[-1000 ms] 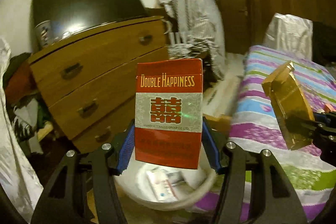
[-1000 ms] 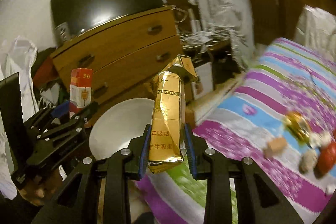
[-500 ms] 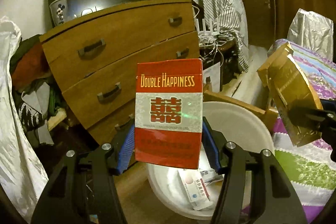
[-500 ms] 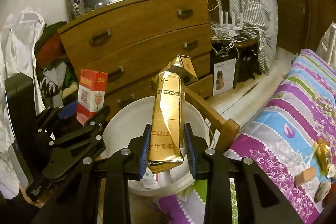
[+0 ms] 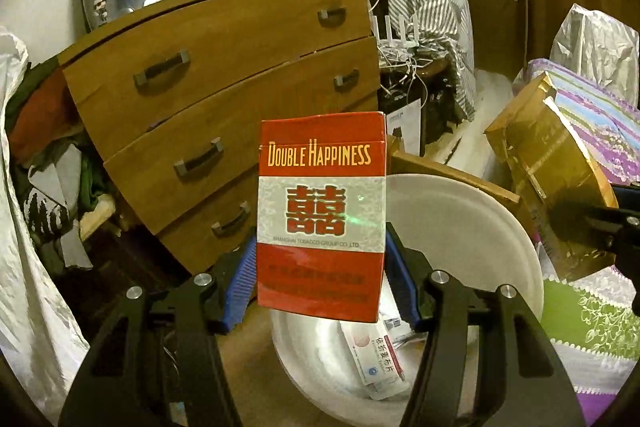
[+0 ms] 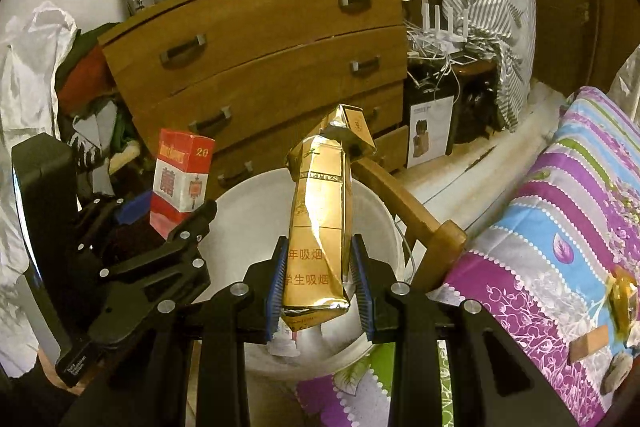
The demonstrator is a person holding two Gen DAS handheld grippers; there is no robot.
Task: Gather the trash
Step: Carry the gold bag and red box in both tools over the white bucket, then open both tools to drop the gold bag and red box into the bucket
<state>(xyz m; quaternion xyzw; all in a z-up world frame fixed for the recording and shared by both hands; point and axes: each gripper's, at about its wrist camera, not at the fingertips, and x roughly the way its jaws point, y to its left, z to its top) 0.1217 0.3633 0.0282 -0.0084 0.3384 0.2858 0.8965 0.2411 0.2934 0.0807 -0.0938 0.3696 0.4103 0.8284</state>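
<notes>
Both grippers are holding packs, red and gold, over the bin; dropping remains.

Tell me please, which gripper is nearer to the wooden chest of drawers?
Left. The left gripper, holding the red pack, is on the side of the white bin next to the drawers; the right gripper, with the gold pack, is on the bed side.

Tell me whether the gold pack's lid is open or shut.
Open. The gold pack, clamped in the right gripper, has its top flap lifted and bent back.
</notes>
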